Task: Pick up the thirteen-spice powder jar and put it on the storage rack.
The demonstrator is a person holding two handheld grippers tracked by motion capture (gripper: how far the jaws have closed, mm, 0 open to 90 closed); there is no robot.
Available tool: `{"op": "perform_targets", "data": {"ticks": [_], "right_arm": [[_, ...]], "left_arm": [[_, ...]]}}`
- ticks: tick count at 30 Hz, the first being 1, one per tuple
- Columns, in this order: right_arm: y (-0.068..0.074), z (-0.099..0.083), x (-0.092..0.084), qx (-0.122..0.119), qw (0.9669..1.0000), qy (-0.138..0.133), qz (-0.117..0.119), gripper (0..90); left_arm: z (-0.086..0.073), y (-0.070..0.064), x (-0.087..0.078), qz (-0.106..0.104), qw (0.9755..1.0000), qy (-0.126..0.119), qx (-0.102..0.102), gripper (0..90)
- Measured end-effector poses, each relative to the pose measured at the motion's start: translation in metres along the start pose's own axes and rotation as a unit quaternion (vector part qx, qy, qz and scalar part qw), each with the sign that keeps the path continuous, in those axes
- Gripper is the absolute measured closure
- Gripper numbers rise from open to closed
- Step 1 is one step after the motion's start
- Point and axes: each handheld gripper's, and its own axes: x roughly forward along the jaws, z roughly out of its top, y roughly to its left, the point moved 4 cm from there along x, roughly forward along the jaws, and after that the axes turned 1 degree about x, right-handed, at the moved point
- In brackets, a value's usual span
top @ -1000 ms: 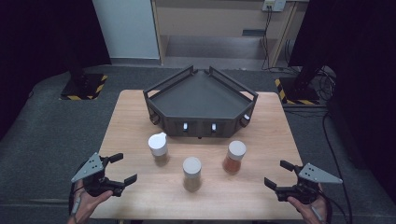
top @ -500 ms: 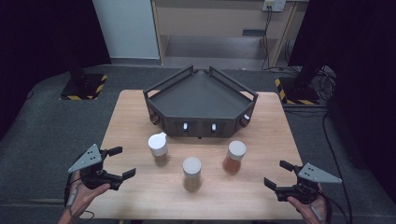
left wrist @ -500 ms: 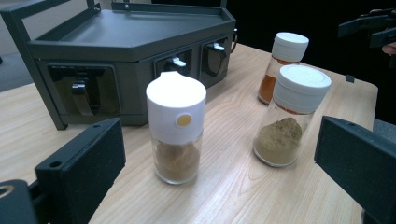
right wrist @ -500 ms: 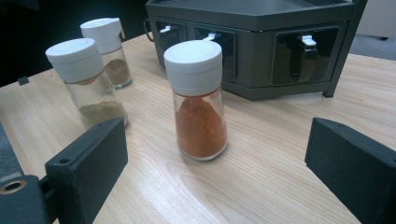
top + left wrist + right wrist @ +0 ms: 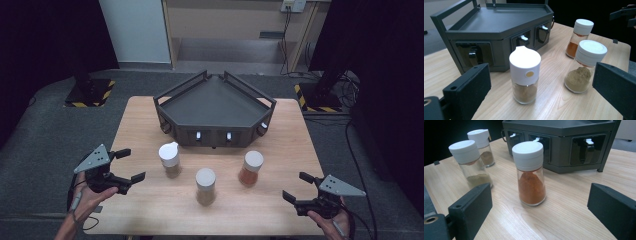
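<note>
The pale wooden table (image 5: pixel 150 125) carries everything; beyond both hand-held grippers, at its far side, stands the dark grey angular metal rack (image 5: pixel 215 107) with small drawers in its front face. Three clear glass spice jars with white caps stand between the rack and the grippers. The flip-cap jar of brown powder (image 5: pixel 524 75) stands straight ahead of the left hand-held gripper (image 5: pixel 126 165), whose jaws are spread wide and empty. The round-cap jar of orange powder (image 5: pixel 530 173) stands straight ahead of the right hand-held gripper (image 5: pixel 299 186), also spread wide and empty. The jar of tan powder (image 5: pixel 205 186) stands between them. To grasp well, each gripper should probably advance level, straddle its jar's glass body below the cap, then close squarely.
</note>
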Motion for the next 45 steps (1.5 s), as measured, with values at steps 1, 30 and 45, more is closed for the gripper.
{"op": "perform_targets", "data": {"ticks": [1, 30, 45], "right_arm": [[0.0, 0.0, 0.0, 0.0, 1.0, 0.0, 0.0, 6.2], [0.001, 0.0, 0.0, -0.002, 1.0, 0.001, -0.001, 6.2], [0.002, 0.001, 0.001, -0.005, 1.0, 0.004, -0.002, 6.2]], "left_arm": [[0.002, 0.001, 0.0, 0.0, 1.0, 0.001, 0.0, 1.0], [0.029, 0.017, 0.017, -0.001, 0.9999, 0.013, 0.004, 0.8], [0.035, 0.028, 0.042, -0.009, 0.9997, 0.024, 0.001, 0.9]]}}
